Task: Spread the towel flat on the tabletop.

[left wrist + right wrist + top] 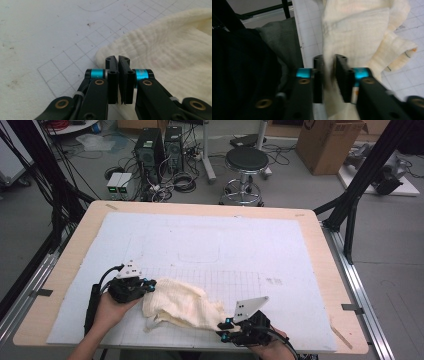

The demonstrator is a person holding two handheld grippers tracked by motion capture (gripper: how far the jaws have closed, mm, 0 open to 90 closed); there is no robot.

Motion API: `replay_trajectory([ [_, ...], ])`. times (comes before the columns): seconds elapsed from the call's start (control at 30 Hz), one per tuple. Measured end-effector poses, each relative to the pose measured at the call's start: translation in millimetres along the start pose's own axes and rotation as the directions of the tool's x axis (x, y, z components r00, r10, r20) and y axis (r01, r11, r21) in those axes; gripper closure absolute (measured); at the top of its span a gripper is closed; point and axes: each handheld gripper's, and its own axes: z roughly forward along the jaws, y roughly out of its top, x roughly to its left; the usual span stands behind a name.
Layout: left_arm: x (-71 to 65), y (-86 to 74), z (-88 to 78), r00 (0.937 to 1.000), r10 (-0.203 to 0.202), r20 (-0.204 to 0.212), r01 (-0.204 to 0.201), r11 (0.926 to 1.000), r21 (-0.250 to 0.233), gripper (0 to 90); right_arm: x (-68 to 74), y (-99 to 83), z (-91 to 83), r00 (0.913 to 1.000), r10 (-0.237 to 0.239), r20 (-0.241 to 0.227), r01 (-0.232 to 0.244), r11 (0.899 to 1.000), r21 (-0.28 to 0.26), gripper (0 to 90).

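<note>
- High view: cream cloth (180, 307) lies bunched on the white gridded mat (210, 245), near the table's (65, 270) front edge, between the two grippers.
- Left gripper (148, 284) sits at the cloth's left end, held in the left hand (111, 310); grey plate on top, cable trailing back along the forearm.
- Right gripper (223, 326) sits at the cloth's right front corner, held in the right hand (270, 350).
- Left gripper view: jaws drawn together, only a thin slit between them. The tips meet the rounded cloth (160, 47) edge; whether any fabric is pinched, cannot tell.
- Right gripper view (blurred): a band of cloth (352, 30) runs down between the jaws, which are slightly apart with fabric filling the gap. Pads look pressed to it on both sides.
- Same view: a folded cloth corner with a small tag sticks out to the right, lying on the mat (409, 82). A grey and dark garment shows at the left.
</note>
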Motion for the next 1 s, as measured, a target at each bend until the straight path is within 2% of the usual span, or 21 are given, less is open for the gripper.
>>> replay_trajectory([
  [0.07, -0.6, -0.8, 1.0, 1.0, 0.005, -0.007, -0.005, 1.0, -0.007, 85.7, 0.0, 7.0, -5.7, 0.9999, -0.002, -0.013, 0.002, 1.0, -0.027, 68.0],
  [0.1, -0.9, -0.8, 1.1, 0.9998, 0.014, -0.01, -0.014, 0.9999, -0.007, 85.7, -0.7, 12.0, -9.2, 0.9999, -0.004, -0.01, 0.003, 0.999, -0.045, 64.2],
  [0.17, -0.6, -1.2, 1.0, 0.9998, 0.015, -0.015, -0.015, 0.9998, -0.01, 85.7, -3.9, 23.3, -15.7, 1.0, -0.008, -0.003, 0.008, 0.998, -0.069, 62.6],
  [0.23, -0.2, -1.8, 1.1, 0.9996, 0.023, -0.016, -0.023, 0.9997, -0.011, 85.7, -11.2, 34.8, -20.1, 0.9993, -0.023, 0.029, 0.026, 0.995, -0.092, 62.5],
  [0.3, -0.3, -2.4, 1.3, 0.9996, 0.026, -0.014, -0.026, 0.9996, -0.012, 85.7, -21.6, 42.6, -20.2, 0.9983, -0.024, 0.053, 0.029, 0.995, -0.099, 63.1],
  [0.4, -0.8, -3.2, 0.9, 0.9995, 0.03, -0.013, -0.03, 0.9994, -0.016, 85.5, -47.6, 53.3, -15.4, 0.9971, 0.019, 0.074, -0.008, 0.99, -0.142, 64.4],
  [0.47, -0.5, -3.9, 0.8, 0.9995, 0.027, -0.017, -0.027, 0.9993, -0.026, 85.4, -61.8, 56.3, -11.0, 0.9952, 0.039, 0.09, -0.027, 0.99, -0.14, 64.8],
  [0.53, 0.2, -4.1, 0.7, 0.9993, 0.032, -0.017, -0.032, 0.9992, -0.024, 85.3, -78.2, 57.0, -2.4, 0.9927, 0.068, 0.099, -0.056, 0.991, -0.12, 65.0],
  [0.6, 0.6, -4.4, 1.2, 0.9994, 0.031, -0.016, -0.031, 0.9992, -0.026, 85.2, -89.2, 54.9, 5.6, 0.9904, 0.084, 0.11, -0.076, 0.994, -0.076, 64.6],
  [0.7, 0.7, -4.6, 1.4, 0.9991, 0.038, -0.017, -0.038, 0.9989, -0.027, 85.2, -104.5, 45.3, 19.2, 0.9859, 0.149, 0.075, -0.148, 0.989, -0.024, 62.6],
  [0.8, 0.8, -6.3, 0.2, 0.9992, 0.037, -0.015, -0.037, 0.999, -0.023, 85.3, -105.3, 37.6, 30.1, 0.9863, 0.158, 0.048, -0.16, 0.987, 0.03, 61.3],
  [0.93, 2.6, -11.1, -2.8, 0.9994, 0.032, -0.012, -0.033, 0.9994, -0.01, 85.3, -94.6, 27.0, 40.3, 0.9876, 0.153, 0.036, -0.155, 0.985, 0.075, 61.7],
  [1.0, 3.5, -12.9, -3.7, 0.9995, 0.03, -0.013, -0.03, 0.9995, -0.01, 85.3, -89.0, 23.1, 43.2, 0.9893, 0.144, 0.024, -0.145, 0.986, 0.077, 65.1],
])
